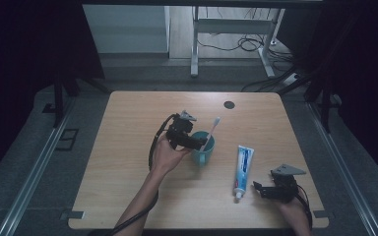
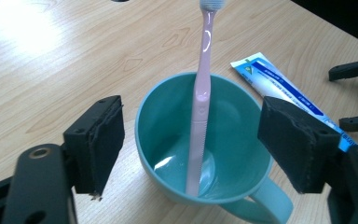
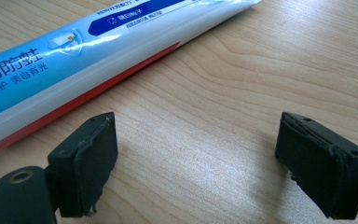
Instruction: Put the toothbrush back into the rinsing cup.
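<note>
Between my left gripper's (image 2: 191, 154) wide jaws stand cup (image 2: 168, 135) and toothbrush (image 2: 200, 102), ungripped; beyond my right gripper's (image 3: 205, 163) wide, empty jaws, a Chinese-lettered toothpaste (image 3: 74, 56).

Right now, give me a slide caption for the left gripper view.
Open left gripper frames a teal mug holding a pink toothbrush.

Pink plastic toothbrush (image 2: 201, 100): bristle head cut by top edge in left gripper view. Teal ceramic mug (image 2: 168, 116): handle cut by bottom edge there; in high view near side hidden behind left gripper (image 1: 201, 142). White-and-blue toothpaste tube (image 3: 74, 56): both ends cut off in right gripper view; small print unreadable.
</note>
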Demonstrator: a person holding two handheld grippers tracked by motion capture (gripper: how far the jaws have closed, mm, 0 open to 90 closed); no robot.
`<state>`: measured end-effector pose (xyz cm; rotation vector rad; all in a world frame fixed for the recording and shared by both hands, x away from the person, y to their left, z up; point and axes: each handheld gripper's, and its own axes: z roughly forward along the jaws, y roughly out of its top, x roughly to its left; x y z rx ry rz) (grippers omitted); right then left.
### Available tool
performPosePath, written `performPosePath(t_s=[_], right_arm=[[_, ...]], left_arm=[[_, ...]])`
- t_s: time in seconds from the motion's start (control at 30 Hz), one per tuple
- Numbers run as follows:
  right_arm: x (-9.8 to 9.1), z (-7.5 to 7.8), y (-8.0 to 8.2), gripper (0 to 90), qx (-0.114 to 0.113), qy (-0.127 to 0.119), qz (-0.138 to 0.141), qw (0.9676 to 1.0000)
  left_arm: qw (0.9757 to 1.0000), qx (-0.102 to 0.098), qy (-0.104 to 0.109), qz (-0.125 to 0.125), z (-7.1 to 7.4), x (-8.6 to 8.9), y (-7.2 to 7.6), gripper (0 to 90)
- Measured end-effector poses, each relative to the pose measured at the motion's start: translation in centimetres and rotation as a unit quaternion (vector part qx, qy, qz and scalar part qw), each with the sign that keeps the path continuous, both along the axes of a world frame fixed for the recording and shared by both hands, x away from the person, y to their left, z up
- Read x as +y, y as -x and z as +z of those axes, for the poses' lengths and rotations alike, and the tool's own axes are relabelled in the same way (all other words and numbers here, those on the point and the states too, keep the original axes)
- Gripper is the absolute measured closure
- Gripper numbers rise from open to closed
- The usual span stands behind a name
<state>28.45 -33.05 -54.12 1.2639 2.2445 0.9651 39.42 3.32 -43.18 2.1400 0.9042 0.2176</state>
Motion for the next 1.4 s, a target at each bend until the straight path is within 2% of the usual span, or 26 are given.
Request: performPosePath(t_s=[0.23,0.4,0.6,0.7,1.03,1.27,1.4], right_arm=[[0.0,0.0,0.0,12.9,0.0,0.0,0.0,1.0],[0.0,0.0,0.0,12.9,0.0,0.0,0.0,1.0],[0.0,0.0,0.0,12.9,0.0,0.0,0.0,1.0],[0.0,0.0,0.0,12.9,0.0,0.0,0.0,1.0],[0.0,0.0,0.0,12.9,0.0,0.0,0.0,1.0],[0.0,0.0,0.0,12.9,0.0,0.0,0.0,1.0],[0.0,0.0,0.0,13.0,0.001,0.0,-0.001,1.0]], left_arm=[[1.0,0.002,0.009,-0.001,0.3,0.7,0.4,14.7],[1.0,-0.002,0.005,-0.004,0.5,1.1,0.9,12.5],[1.0,0.0,0.002,-0.003,0.3,1.7,1.3,0.0],[0.9999,-0.006,-0.008,-0.001,0.2,1.9,1.6,0.0],[0.9993,-0.037,-0.003,0.01,0.1,3.6,2.7,0.0],[0.9993,-0.034,-0.011,0.013,-1.1,4.8,3.2,0.0],[0.9992,-0.038,-0.011,0.01,-1.8,5.4,3.5,0.0]])
